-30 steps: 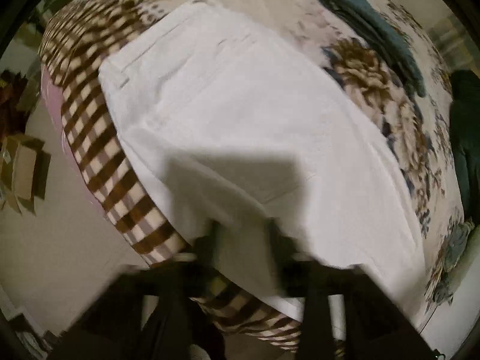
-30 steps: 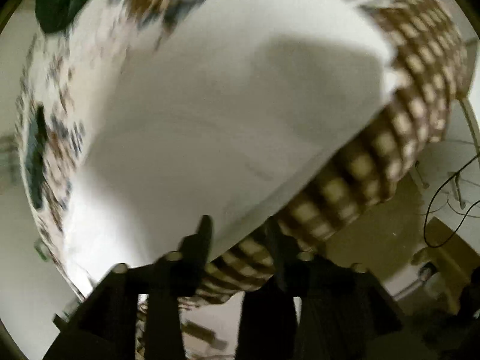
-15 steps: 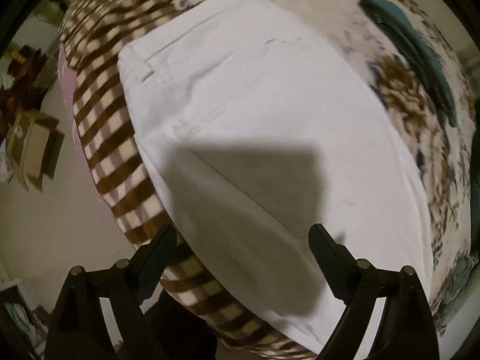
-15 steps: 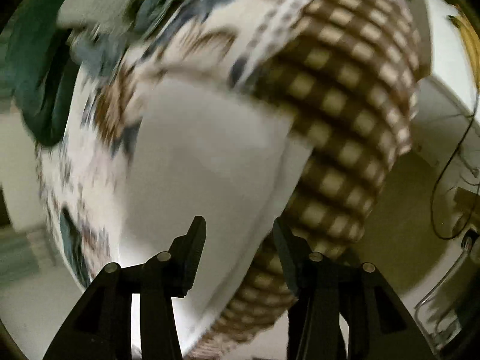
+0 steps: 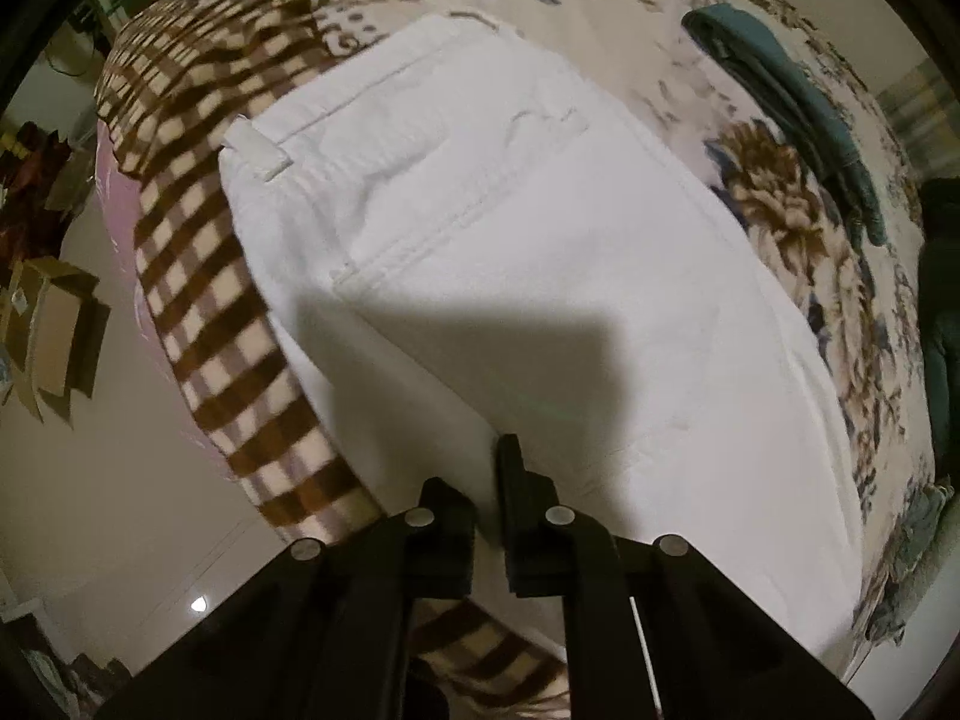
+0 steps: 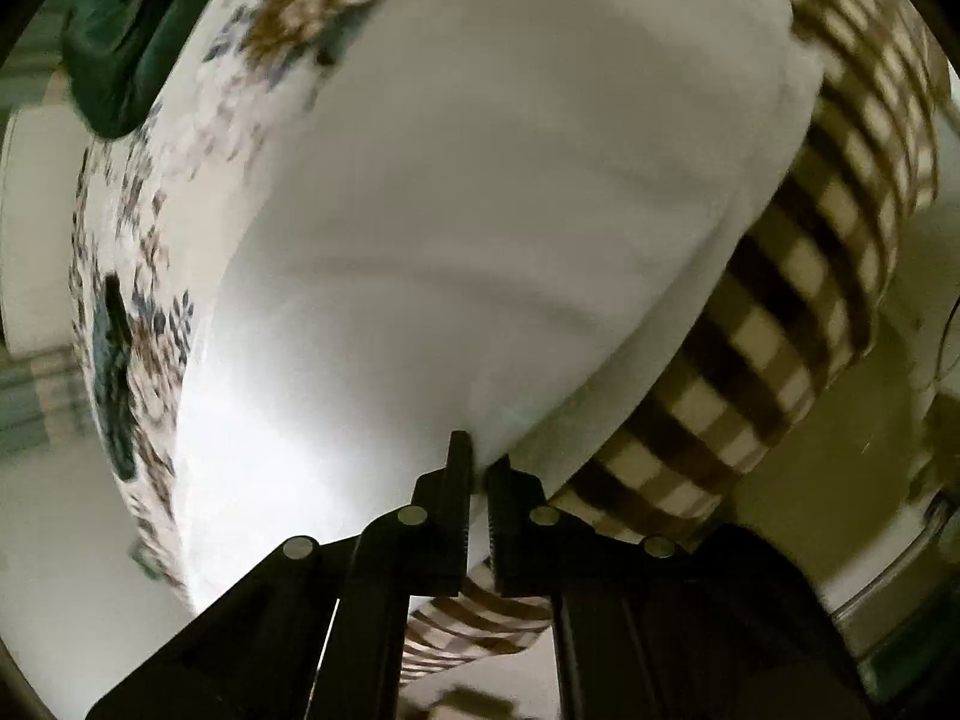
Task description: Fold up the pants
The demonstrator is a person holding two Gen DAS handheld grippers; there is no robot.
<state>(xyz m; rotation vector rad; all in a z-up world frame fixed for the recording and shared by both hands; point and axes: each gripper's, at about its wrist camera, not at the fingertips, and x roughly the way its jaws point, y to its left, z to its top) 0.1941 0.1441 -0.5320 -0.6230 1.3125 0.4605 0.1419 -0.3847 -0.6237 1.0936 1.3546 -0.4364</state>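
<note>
L gripper (image 5: pixel 489 483): fingers just closed, now pinched tight on near edge of white pants (image 5: pixel 540 252). R gripper (image 6: pixel 477 480): fingers also just closed, clamped on pants (image 6: pixel 480 210) edge. Pants lie flat on bed (image 5: pixel 780 222), spreading out ahead of both finger pairs; checked blanket (image 5: pixel 198 312) hangs below the edge.

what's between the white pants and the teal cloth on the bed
Only bare floral bedspread lies between the white pants and the teal cloth, seen in the left wrist view.
</note>
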